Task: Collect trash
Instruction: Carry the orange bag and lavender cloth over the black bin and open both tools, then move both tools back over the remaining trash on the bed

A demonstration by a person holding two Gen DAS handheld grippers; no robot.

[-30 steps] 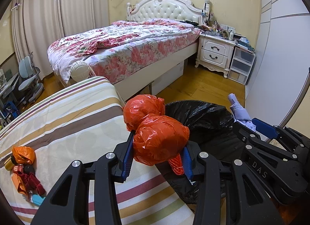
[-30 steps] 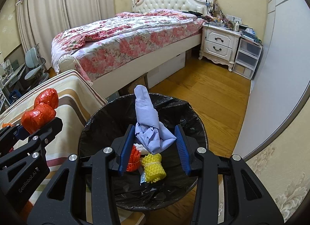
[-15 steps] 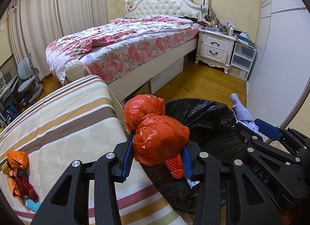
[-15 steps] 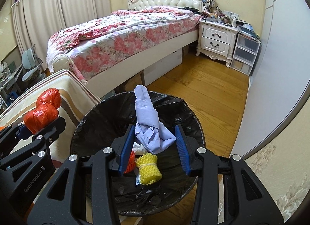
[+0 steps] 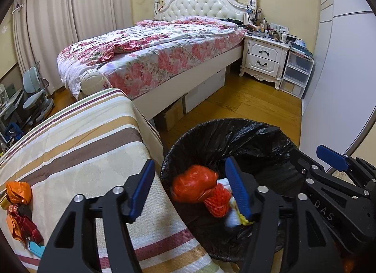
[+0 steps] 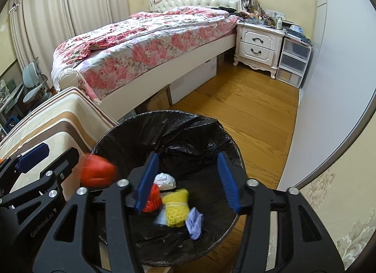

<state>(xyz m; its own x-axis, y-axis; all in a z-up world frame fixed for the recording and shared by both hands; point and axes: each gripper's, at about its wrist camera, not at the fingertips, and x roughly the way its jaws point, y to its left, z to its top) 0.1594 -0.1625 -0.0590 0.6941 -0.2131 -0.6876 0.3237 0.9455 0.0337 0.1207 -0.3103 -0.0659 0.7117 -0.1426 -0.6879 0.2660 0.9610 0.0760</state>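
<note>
A bin with a black liner (image 5: 235, 125) stands on the floor beside the striped table. My left gripper (image 5: 190, 193) hangs over the bin's near rim with its jaws opening and nothing between the pads. The orange plastic bag (image 5: 195, 187) lies below it in the bin, next to a red net (image 5: 217, 200). In the right wrist view the orange bag (image 6: 98, 172) is blurred at the bin's left rim. My right gripper (image 6: 188, 182) is over the bin (image 6: 164, 118), its jaws opening and empty. The pale purple cloth (image 6: 194, 222) is blurred beside a yellow net (image 6: 176, 207).
More trash lies on the striped table (image 5: 82, 143) at far left: an orange wrapper (image 5: 18, 194), red wrappers (image 5: 22, 223) and a blue piece (image 5: 35, 248). A bed (image 5: 164, 56) and a nightstand (image 5: 265, 59) stand behind; a white wall panel (image 5: 340, 85) runs along the right.
Both grippers have opened. The orange bag has dropped out of the left one and the purple cloth out of the right one, both into the bin.
</note>
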